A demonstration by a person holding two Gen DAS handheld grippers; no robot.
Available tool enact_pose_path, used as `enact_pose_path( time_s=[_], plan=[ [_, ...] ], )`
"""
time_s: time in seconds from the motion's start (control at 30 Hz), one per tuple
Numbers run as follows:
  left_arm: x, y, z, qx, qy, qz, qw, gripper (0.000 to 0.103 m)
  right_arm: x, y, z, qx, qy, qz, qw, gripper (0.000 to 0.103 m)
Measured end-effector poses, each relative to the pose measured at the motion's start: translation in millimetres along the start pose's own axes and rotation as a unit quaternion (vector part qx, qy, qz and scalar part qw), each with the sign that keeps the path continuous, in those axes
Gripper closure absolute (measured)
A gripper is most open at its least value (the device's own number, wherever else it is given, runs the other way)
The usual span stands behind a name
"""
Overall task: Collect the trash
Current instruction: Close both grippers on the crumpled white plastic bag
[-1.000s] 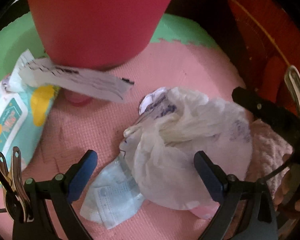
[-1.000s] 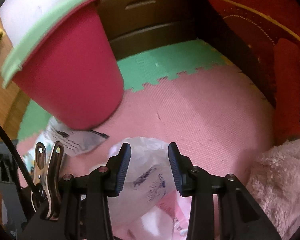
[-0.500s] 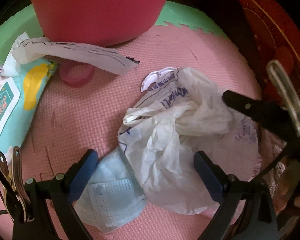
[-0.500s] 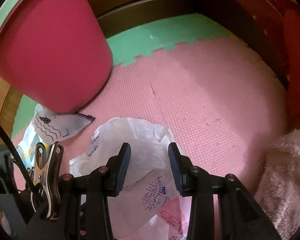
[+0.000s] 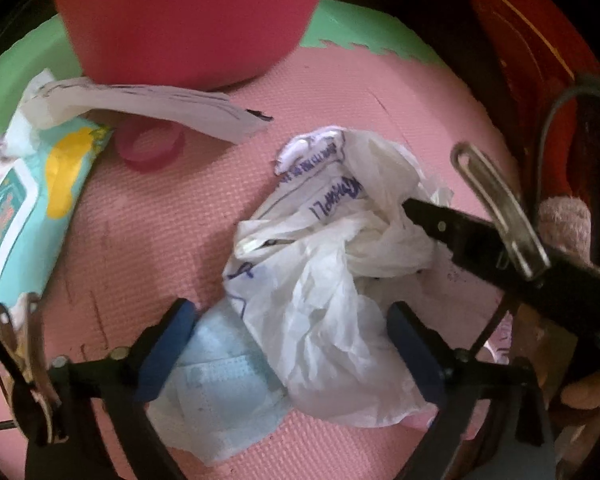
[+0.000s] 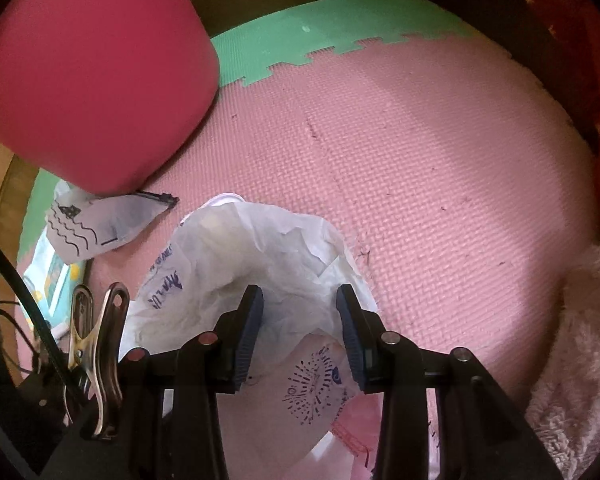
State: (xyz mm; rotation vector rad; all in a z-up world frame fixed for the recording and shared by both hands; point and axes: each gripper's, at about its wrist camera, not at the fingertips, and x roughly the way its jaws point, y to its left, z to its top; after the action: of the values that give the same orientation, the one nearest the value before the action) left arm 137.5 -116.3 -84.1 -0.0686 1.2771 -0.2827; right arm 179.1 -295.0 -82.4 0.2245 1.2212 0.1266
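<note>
Left wrist view: crumpled white plastic bag (image 5: 332, 280) lying on pink foam mat (image 5: 148, 232), in front of red bin (image 5: 188, 20). Left gripper (image 5: 292, 344) straddling the bag from above, jaws wide but starting to close, blue pads not yet pressing on the plastic. Pale blue face mask (image 5: 216, 392) tucked under the bag's near edge, touching the left pad's side. Right gripper's black finger reaching into the bag's folds from the far side of it. Torn white paper strip (image 5: 152, 104) near the bin's base, resting over a wet-wipes pack (image 5: 24, 200) and above a small pink ring (image 5: 152, 148).

Right wrist view: right gripper (image 6: 300, 332) about half open over the same bag (image 6: 256, 264), plastic lying between the pads; no firm pinch visible, so not clearly holding anything. Bin (image 6: 88, 72) beyond the bag, printed paper scrap (image 6: 100, 220) at its foot, fluffy pink fabric (image 6: 580, 340) well away on the opposite side.

Judged early in the job: bag, mask and paper all on the mat, none seen inside the bin. Bag grasp under way; lifting and dropping into the bin left, then the remaining scraps.
</note>
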Motion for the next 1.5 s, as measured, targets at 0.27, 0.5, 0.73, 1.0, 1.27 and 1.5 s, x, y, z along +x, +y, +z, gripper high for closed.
enact_pose_path(
  time_s=[0.27, 0.5, 0.73, 1.0, 1.27, 1.5],
  plan=[
    [-17.5, 1.3, -3.0, 0.006, -0.031, 0.010, 0.9995, 0.032, 0.8, -2.0, -1.7, 0.010, -0.005, 0.006, 1.000, 0.063],
    [-23.6, -6.0, -4.2, 0.024, -0.056, 0.022, 0.9979, 0.033, -1.4, -10.1, -3.7, 0.034, -0.014, 0.026, 0.999, 0.061],
    [-21.9, 3.1, -7.3, 0.018, -0.050, 0.001, 0.9986, 0.056, -4.3, -14.7, -3.3, 0.052, -0.009, 0.036, 0.998, 0.067],
    [-23.1, -3.6, -6.0, 0.033, -0.058, 0.009, 0.9977, 0.066, -13.0, -15.1, -5.3, 0.057, -0.024, 0.033, 0.998, 0.079],
    [-37.7, -4.2, -9.7, 0.040, -0.079, 0.011, 0.9960, 0.078, -31.4, -7.1, -9.6, 0.041, -0.053, 0.051, 0.996, 0.087],
    [-59.2, -3.7, -15.6, 0.041, -0.098, -0.005, 0.9943, 0.081, -49.8, -5.9, -14.8, 0.042, -0.079, 0.071, 0.993, 0.088]
  ],
)
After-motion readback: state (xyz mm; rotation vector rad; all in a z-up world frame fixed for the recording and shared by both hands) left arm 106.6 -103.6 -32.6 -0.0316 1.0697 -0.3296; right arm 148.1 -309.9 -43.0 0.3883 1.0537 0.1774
